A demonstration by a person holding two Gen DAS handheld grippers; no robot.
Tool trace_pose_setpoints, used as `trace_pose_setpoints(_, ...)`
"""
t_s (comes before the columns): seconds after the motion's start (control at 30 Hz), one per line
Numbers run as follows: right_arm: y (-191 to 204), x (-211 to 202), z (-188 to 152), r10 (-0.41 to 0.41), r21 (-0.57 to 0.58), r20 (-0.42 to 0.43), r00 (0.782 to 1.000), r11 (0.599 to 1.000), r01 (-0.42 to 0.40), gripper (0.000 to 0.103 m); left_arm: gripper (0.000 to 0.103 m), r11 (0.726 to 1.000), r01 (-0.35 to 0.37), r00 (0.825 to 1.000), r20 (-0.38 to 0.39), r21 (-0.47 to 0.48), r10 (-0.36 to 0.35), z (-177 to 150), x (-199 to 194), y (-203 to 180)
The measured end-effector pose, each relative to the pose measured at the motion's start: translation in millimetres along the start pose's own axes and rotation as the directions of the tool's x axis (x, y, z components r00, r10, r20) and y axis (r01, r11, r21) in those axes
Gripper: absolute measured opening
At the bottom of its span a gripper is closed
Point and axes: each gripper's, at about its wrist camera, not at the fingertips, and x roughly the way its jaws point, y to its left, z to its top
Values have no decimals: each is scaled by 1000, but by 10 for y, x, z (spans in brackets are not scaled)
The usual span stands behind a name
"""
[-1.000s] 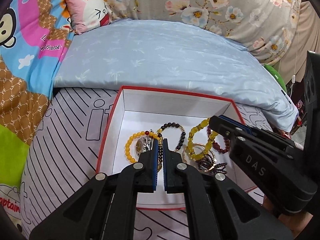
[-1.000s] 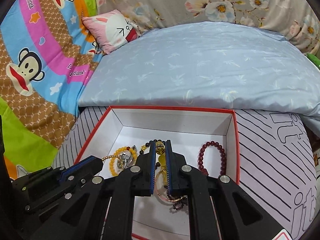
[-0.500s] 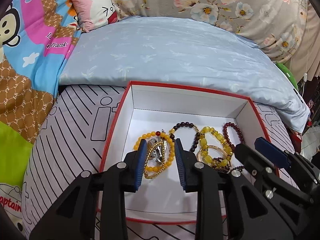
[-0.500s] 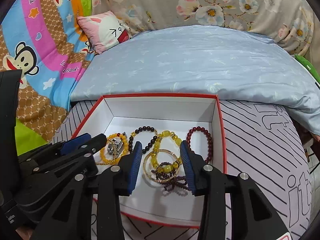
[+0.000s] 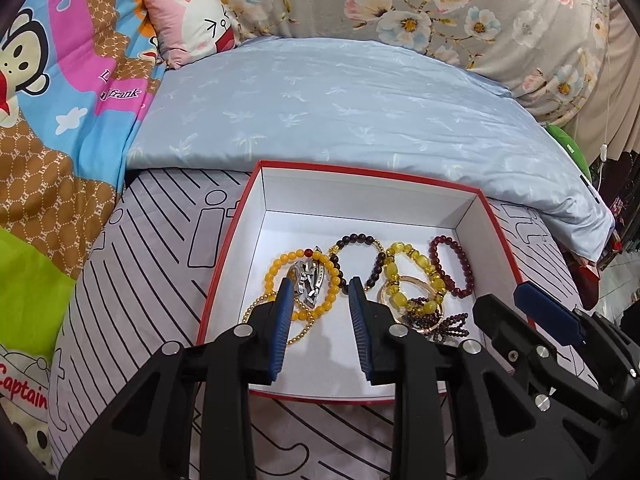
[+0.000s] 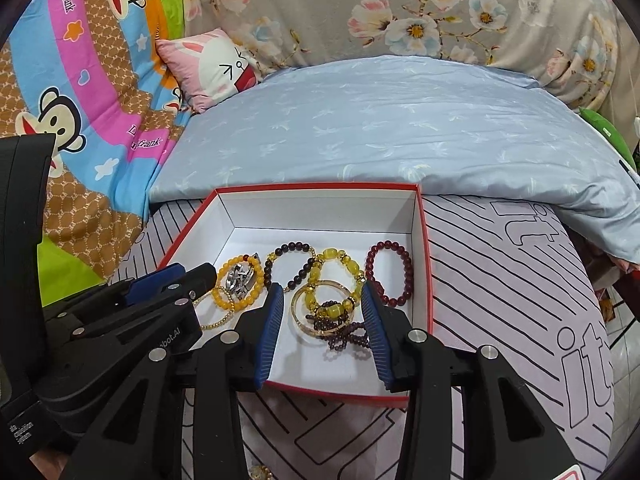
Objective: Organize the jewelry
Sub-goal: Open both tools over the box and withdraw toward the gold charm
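**A:** What's around the box?

**B:** It sits on a bed, on a white cover with black line print (image 5: 132, 280). Behind it is a pale blue quilt (image 5: 340, 108), touching the box's far edge. A floral grey fabric (image 6: 440, 8) runs along the back. On the left is a bright cartoon-monkey blanket (image 5: 48, 80), with a pink bunny pillow (image 6: 216, 66) wedged between blanket and quilt.

**A:** Anything blocking access?

**B:** Only the two tools crowd each other. The left gripper (image 5: 320, 304) hangs over the box's near left part, the right gripper (image 6: 322, 312) over the near right. Each shows at the edge of the other's camera. The box top is open, no lid on it.

**A:** Gripper state?

**B:** Both have jaws parted and pads bare, with nothing held. The right one stands a bit wider than the left.

**A:** And the jewelry?

**B:** It is all inside the red-edged white box (image 5: 236, 248), loose on the floor of it. On the left, an orange bead bracelet (image 5: 332, 276) with a silver metal piece (image 5: 308, 280) lying inside its ring and a thin gold bead chain (image 5: 260, 302) under it. In the middle, a dark bead bracelet (image 5: 356, 240). To the right of that, a chunky yellow bead bracelet (image 6: 336, 260) overlapping a gold bangle (image 6: 304, 312) and a small purple bead strand (image 6: 344, 338). At far right, a dark red bead bracelet (image 6: 404, 276), apart from the pile and beside the right wall.
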Motion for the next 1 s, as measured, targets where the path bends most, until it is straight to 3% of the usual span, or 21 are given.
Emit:
trace_pose_setpoints(0.9, 9, -635, -305, 0, 21, 31, 1000, 1000, 0, 41, 27, 999, 15, 999, 29, 37, -16, -289, -590, -117)
trace_pose_setpoints(1.0, 16, -699, -374, 3, 20, 30, 1000, 1000, -3, 41, 32, 999, 18, 999, 27, 40, -20, -360, -650, -115)
